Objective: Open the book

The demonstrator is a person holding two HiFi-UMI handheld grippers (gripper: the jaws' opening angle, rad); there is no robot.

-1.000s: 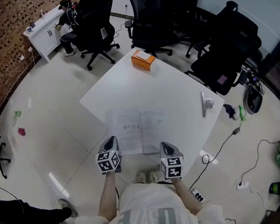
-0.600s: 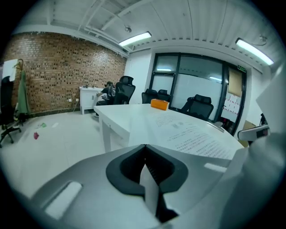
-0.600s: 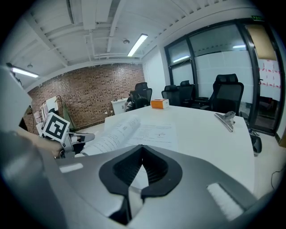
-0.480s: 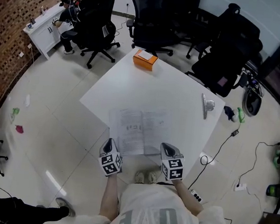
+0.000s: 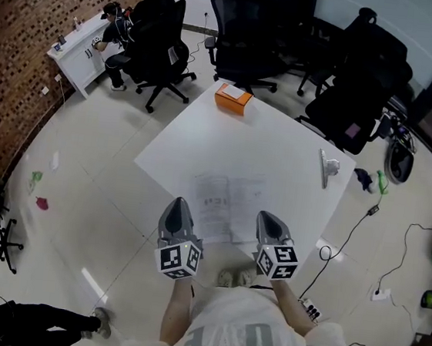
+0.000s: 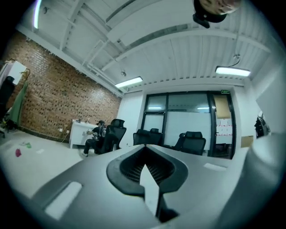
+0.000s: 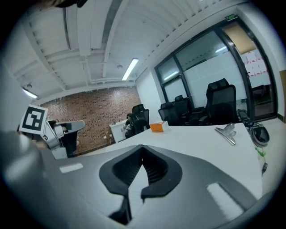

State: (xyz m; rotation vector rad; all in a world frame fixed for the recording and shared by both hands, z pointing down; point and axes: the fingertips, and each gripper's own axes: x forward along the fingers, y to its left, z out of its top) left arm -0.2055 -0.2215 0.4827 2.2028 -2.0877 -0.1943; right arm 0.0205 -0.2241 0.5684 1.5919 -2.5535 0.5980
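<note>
Jaws clenched on nothing, my left gripper (image 5: 178,203) and right gripper (image 5: 268,216) hover; the open book (image 5: 225,199) lies just ahead of them on the table (image 5: 281,145).

One table (image 5: 266,143) carries one book (image 5: 226,206), one box (image 5: 233,98) and one clip (image 5: 324,167). Two grippers: left gripper (image 5: 179,202), right gripper (image 5: 267,216). Chairs (image 5: 162,50) number perhaps five; they overlap in a dark cluster. One desk (image 5: 78,56), one seated person (image 5: 119,33).
</note>
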